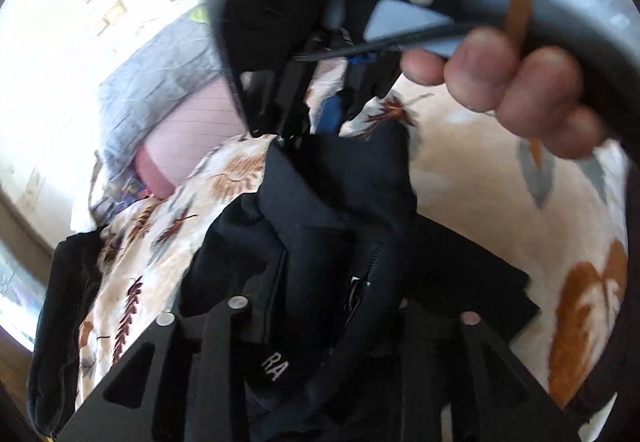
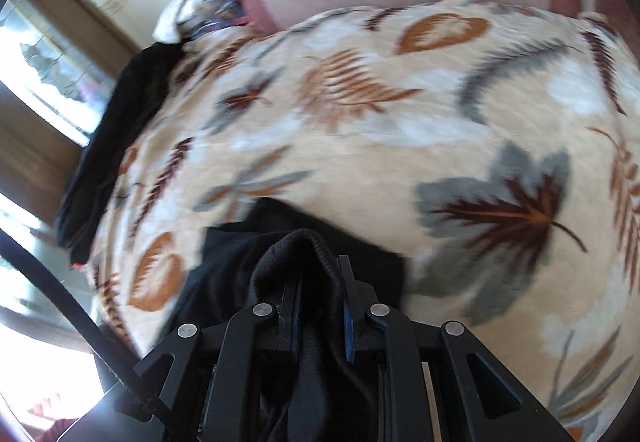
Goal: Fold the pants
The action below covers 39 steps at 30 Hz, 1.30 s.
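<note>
The dark pants (image 1: 328, 210) are lying bunched on the leaf-patterned blanket (image 2: 360, 114) that is covering the bed, and both claws are holding onto them. In the right wrist view, the right claw (image 2: 320, 306) is standing narrow and pinching a ribbed edge of the cloth, probably a waistband or cuff, which is humping up between its pads. In the left wrist view, the left claw (image 1: 316, 326) is also standing narrow, with folds of the pants filling the space between its fingers; it appears to be gripping the fabric, though the pads themselves are hidden under the cloth. Beyond the pants in that view, a person's hand (image 1: 492, 74) is wrapping around the other gripper's handle.

The step in hand looks like carrying a gathered part of the pants across the blanket, either to spread them or to lay one half over the other; which one I cannot tell, since the garment is crumpled. The next move is calling for both claws to pull apart evenly so the cloth is stretching flat before any crease is made.
</note>
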{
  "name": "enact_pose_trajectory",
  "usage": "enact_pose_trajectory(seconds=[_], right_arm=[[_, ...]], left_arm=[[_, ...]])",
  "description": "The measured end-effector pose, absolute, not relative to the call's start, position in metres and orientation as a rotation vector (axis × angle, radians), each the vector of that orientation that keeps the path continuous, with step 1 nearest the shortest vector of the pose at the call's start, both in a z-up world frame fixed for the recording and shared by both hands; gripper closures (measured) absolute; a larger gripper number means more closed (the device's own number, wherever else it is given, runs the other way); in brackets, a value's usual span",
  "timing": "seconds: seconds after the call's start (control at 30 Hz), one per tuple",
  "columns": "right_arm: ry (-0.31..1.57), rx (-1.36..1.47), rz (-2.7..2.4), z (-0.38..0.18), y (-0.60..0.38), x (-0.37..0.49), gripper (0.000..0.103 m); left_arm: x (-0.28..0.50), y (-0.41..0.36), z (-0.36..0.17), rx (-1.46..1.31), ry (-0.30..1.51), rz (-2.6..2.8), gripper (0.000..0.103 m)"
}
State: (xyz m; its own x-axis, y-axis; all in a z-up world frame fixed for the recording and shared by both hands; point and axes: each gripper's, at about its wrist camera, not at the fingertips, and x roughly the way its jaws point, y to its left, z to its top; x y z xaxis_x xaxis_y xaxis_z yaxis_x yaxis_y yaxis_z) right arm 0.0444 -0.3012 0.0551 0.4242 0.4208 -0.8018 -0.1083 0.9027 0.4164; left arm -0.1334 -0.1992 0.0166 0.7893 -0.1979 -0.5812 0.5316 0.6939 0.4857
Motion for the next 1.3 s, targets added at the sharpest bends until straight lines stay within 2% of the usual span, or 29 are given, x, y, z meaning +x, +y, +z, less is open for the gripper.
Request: enact_pose_trajectory(seconds=[0.03, 0.07, 0.13, 0.17, 0.23, 0.4, 0.5, 0.67, 0.77, 0.8, 0.83, 0.87, 1.13, 1.3], right_arm=[[1.083, 0.320, 0.305, 0.050, -0.310, 0.043, 0.077], [1.091, 0.330, 0.288, 0.045, -0.317, 0.042, 0.062], [1.075, 0.392, 0.264, 0.039, -0.338, 0.034, 0.052], [1.055, 0.416, 0.250, 0.041, -0.347, 0.028, 0.052], [1.011, 0.428, 0.208, 0.047, -0.360, 0.019, 0.052], [0.881, 0.439, 0.289, 0.083, -0.359, -0.019, 0.056], [0.918, 0.439, 0.389, 0.081, -0.332, -0.033, 0.056], [1.061, 0.356, 0.333, 0.036, -0.287, -0.034, 0.056], [1.053, 0.322, 0.283, 0.028, -0.277, -0.036, 0.053], [1.046, 0.302, 0.294, 0.029, -0.271, -0.037, 0.058], [1.060, 0.324, 0.348, 0.028, -0.267, -0.037, 0.087], [1.072, 0.343, 0.367, 0.026, -0.265, -0.038, 0.093], [0.941, 0.398, 0.322, 0.062, -0.302, -0.069, 0.099], [1.003, 0.418, 0.236, 0.046, -0.328, -0.074, 0.099]], left_arm=[[-0.137, -0.196, 0.019, 0.682, 0.528, -0.461, 0.065], [-0.143, -0.188, 0.025, 0.654, 0.546, -0.512, 0.059], [-0.152, -0.169, 0.039, 0.588, 0.579, -0.585, 0.049], [-0.157, -0.158, 0.045, 0.550, 0.591, -0.617, 0.041], [-0.167, -0.128, 0.063, 0.468, 0.602, -0.651, 0.036], [-0.164, -0.077, 0.085, 0.382, 0.585, -0.524, 0.033], [-0.145, -0.047, 0.087, 0.294, 0.616, -0.436, 0.033], [-0.126, -0.008, 0.086, 0.097, 0.702, -0.403, 0.033], [-0.128, 0.004, 0.084, 0.071, 0.697, -0.378, 0.033], [-0.130, 0.007, 0.084, 0.069, 0.695, -0.368, 0.032], [-0.128, 0.009, 0.082, 0.065, 0.697, -0.363, 0.032], [-0.127, 0.012, 0.082, 0.055, 0.701, -0.358, 0.032], [-0.111, 0.016, 0.081, -0.039, 0.751, -0.389, 0.031], [-0.095, -0.012, 0.070, -0.108, 0.821, -0.497, 0.031]])
